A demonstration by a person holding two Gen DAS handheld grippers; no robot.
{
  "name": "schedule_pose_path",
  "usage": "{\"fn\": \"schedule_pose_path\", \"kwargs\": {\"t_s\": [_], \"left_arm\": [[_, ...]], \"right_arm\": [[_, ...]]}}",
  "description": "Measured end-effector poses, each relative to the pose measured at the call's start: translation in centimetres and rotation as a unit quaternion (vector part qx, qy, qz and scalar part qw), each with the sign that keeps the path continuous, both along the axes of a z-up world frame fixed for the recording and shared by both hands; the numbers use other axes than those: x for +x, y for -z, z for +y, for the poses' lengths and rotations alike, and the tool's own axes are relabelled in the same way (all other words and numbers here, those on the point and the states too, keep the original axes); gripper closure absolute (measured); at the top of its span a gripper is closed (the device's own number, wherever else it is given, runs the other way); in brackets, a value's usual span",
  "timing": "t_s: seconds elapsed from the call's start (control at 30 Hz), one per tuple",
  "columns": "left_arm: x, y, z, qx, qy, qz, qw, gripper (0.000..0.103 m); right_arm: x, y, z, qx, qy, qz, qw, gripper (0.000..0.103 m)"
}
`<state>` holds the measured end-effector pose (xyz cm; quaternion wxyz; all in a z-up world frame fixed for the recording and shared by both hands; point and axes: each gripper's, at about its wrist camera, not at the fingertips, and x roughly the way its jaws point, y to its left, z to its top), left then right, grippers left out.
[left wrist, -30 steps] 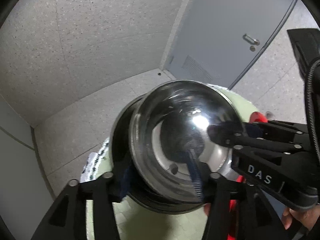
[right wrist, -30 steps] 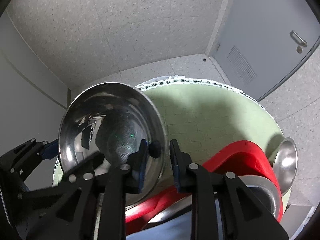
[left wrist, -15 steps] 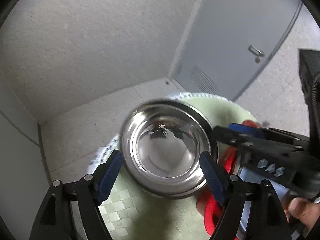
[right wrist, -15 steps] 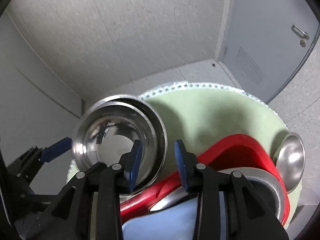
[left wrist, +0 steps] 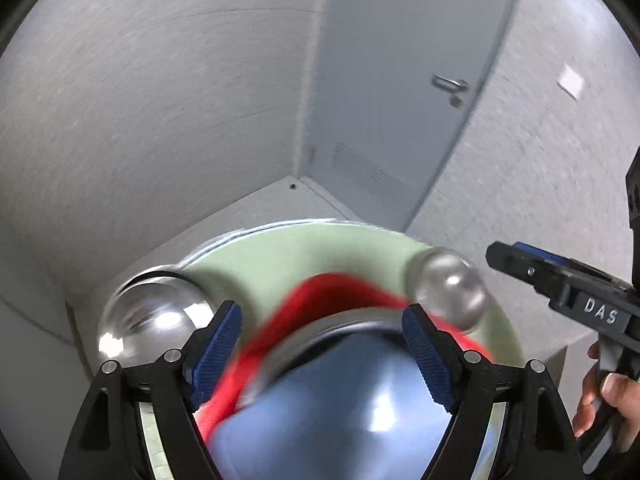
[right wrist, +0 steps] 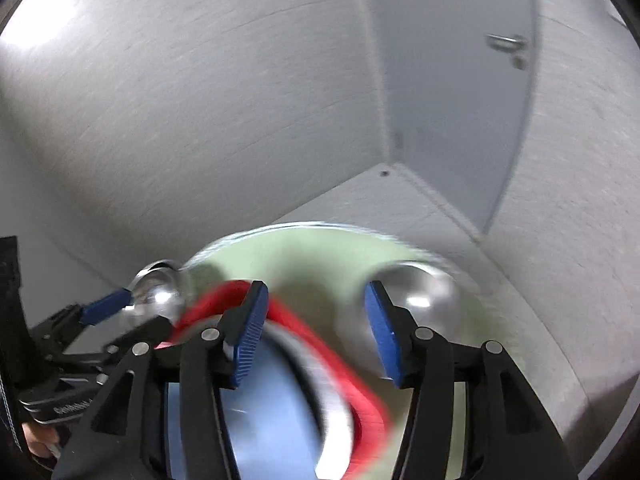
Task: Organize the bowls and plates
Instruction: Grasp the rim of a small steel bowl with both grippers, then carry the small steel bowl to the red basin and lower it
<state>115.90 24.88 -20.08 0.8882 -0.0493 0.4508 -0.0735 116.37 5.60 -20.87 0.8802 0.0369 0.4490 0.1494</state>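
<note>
A grey door (left wrist: 384,92) with a lever handle (left wrist: 450,82) and a low vent (left wrist: 360,170) stands in the corner. Speckled pale walls (left wrist: 160,100) flank the door; the floor (left wrist: 248,220) below it looks tiled, though blurred.

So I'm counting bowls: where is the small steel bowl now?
In the left wrist view the small steel bowl sits on the green mat, right of the red tray.

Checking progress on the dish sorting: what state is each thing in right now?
Left gripper: opening, empty.
Right gripper: opening, empty.
Steel bowl at table's left edge: upright on the green table, released.
Smaller steel bowl: upright, untouched.
Red tray: loaded with a blue dish.
Door: closed.
</note>
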Motion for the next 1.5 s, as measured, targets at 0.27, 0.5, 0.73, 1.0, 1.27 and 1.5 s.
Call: {"fn": "schedule_pose_path", "kwargs": {"t_s": [0.27,0.5,0.73,1.0,1.27,1.5], "left_arm": [[4.2,1.7,-10.1,0.090,0.054,0.040,0.9937,0.023],[7.6,5.1,-14.3,0.141,0.057,0.085,0.9847,0.023],[11.3,7.5,-15.7,0.145,0.073,0.130,0.9782,0.055],[16.7,11.6,-15.0,0.120,0.093,0.168,0.9741,0.090],[16.1,7.8,-13.8,0.070,0.107,0.106,0.9861,0.090],[13.3,2.0,-8.9,0.013,0.108,0.035,0.9935,0.090]], "right_arm": [[1.2,4.3,-9.4,0.017,0.039,0.042,0.998,0.050],[3.5,10.0,-11.5,0.055,0.034,0.104,0.993,0.050],[4.6,13.5,-11.6,0.086,0.033,0.141,0.986,0.052],[4.6,14.4,-11.6,0.127,0.031,0.155,0.979,0.086],[2.3,9.8,-11.5,0.112,0.053,0.099,0.987,0.086],[-0.4,2.1,-8.2,0.087,0.056,0.027,0.994,0.086]]}}
